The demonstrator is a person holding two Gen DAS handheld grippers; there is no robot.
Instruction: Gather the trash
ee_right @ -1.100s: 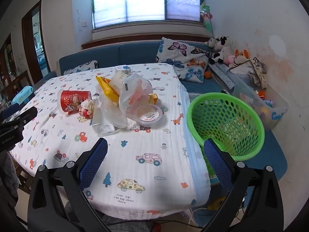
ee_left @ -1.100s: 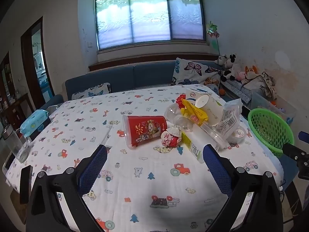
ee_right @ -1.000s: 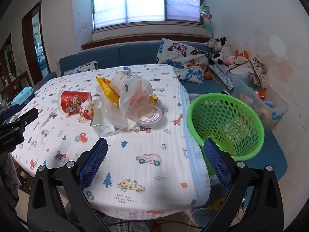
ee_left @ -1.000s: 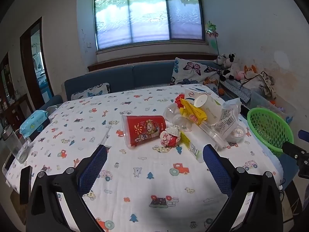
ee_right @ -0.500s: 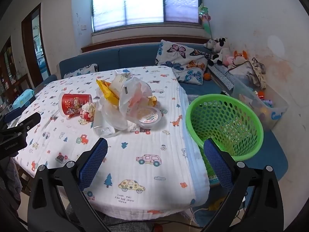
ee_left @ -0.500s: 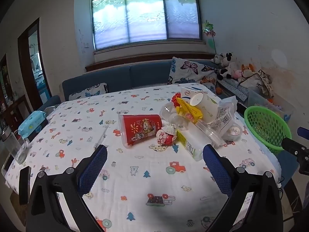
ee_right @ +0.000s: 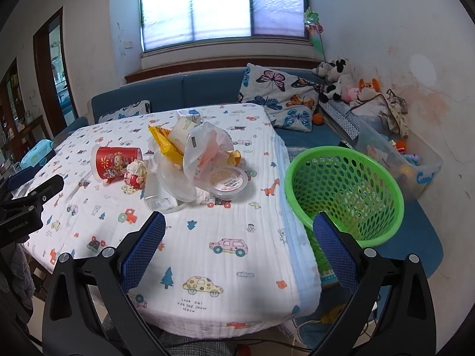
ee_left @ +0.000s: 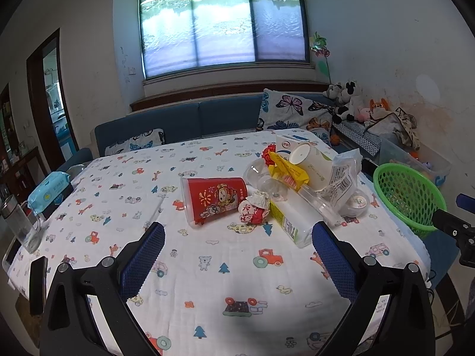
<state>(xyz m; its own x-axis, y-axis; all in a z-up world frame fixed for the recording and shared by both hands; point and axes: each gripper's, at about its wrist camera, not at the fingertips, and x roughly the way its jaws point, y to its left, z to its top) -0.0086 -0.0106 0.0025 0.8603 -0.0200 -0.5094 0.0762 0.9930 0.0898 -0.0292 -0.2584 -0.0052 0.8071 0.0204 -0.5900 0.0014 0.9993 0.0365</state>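
A heap of trash lies on the patterned tablecloth point(ee_left: 207, 279): a red cartoon cup point(ee_left: 215, 200) on its side, a crumpled red-and-white wrapper point(ee_left: 253, 211), a yellow wrapper point(ee_left: 289, 173), a white paper cup point(ee_left: 310, 163), a clear plastic bag point(ee_left: 344, 178), a round lidded tub point(ee_right: 228, 180) and a white carton point(ee_left: 289, 222). A green mesh basket point(ee_right: 344, 190) stands beside the table's right edge. My left gripper point(ee_left: 237, 252) is open, short of the heap. My right gripper point(ee_right: 239, 240) is open over the table's near right corner, empty.
A blue wipes pack point(ee_left: 49, 188), a glass bottle point(ee_left: 19, 227) and a dark phone point(ee_left: 37, 284) sit at the table's left edge. A blue sofa point(ee_left: 193, 121) with butterfly cushions runs behind. Plush toys point(ee_right: 335, 77) and a clear bin point(ee_right: 397, 163) line the right wall.
Both grippers have drawn back and risen a little, so the trash heap and the basket look slightly smaller. Nothing on the table has moved.
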